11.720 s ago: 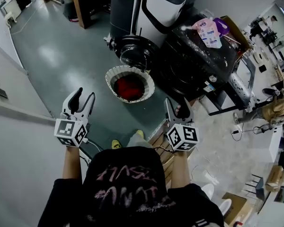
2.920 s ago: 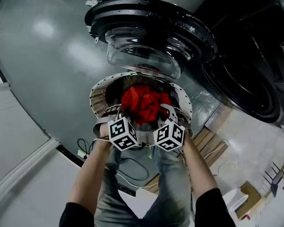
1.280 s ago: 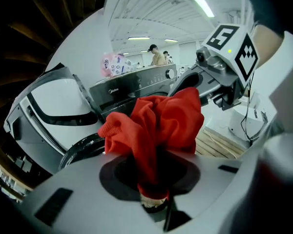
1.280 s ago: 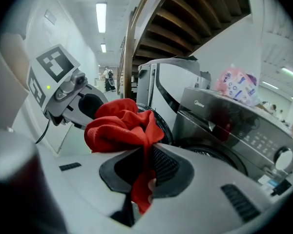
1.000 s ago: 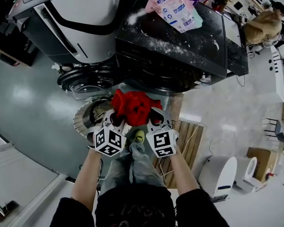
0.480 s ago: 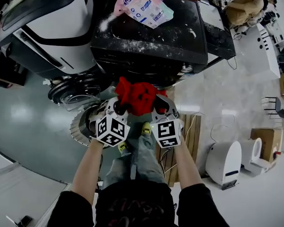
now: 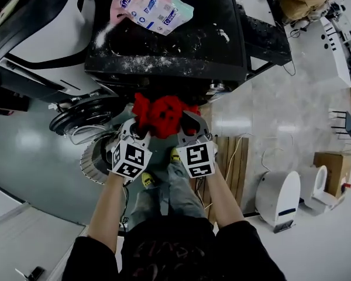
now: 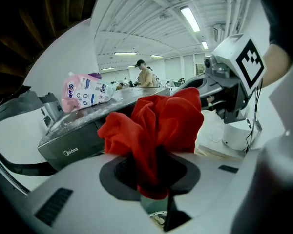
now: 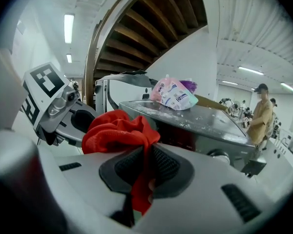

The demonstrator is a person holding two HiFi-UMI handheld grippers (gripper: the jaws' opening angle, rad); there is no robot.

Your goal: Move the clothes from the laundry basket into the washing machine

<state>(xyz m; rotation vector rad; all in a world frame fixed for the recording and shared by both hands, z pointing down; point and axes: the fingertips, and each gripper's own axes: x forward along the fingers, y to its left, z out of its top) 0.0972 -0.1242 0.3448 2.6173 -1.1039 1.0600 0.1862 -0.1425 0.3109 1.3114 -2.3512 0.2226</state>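
A bunched red garment (image 7: 162, 113) hangs in the air between both grippers, in front of the dark washing machine (image 7: 181, 45). My left gripper (image 7: 138, 129) is shut on the red garment (image 8: 154, 126) at its left side. My right gripper (image 7: 184, 126) is shut on the garment's (image 9: 118, 130) right side, with cloth pinched between its dark pads. The white laundry basket (image 7: 96, 160) stands on the floor below my left arm, mostly hidden. The machine's round door (image 7: 79, 113) hangs open at the left; the drum opening is hidden behind the garment.
A pink detergent pouch (image 7: 147, 7) lies on top of the washing machine. A white and black machine (image 7: 41, 22) stands to its left. A wooden pallet (image 7: 228, 157) and a white device (image 7: 278, 195) lie at the right. A person (image 9: 260, 118) stands far off.
Both grippers have carried the red garment up and away from the basket toward the washing machine's front. The basket has dropped further below my left arm.
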